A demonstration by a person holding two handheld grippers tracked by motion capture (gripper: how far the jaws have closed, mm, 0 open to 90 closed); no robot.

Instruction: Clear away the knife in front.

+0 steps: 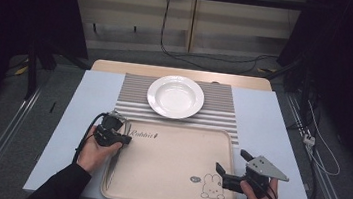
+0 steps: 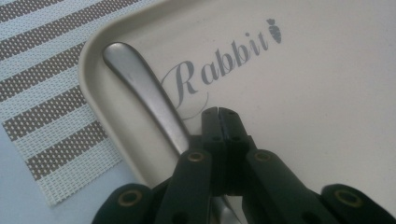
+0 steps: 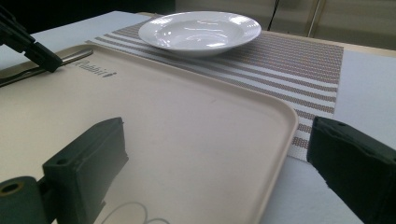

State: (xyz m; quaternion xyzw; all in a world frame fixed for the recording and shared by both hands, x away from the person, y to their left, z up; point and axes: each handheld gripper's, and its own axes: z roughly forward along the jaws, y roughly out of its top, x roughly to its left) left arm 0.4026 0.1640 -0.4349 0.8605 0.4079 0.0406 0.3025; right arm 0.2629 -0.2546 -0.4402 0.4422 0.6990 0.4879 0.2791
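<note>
On table (image 1: 263, 119): 1 tray (image 1: 166, 169), 1 plate (image 1: 175, 96), 1 spoon (image 2: 144, 93); left gripper (image 2: 218, 112) fingers pressed together, right gripper (image 1: 229, 167) fingers wide.

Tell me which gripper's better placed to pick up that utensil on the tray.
Left. The left gripper sits right beside the metal utensil at the tray edge, jaws shut, not yet around the handle. The right gripper, jaws open, is at the tray's opposite edge.

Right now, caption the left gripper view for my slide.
Left gripper, jaws closed, beside a metal utensil handle lying in the beige Rabbit tray.
</note>
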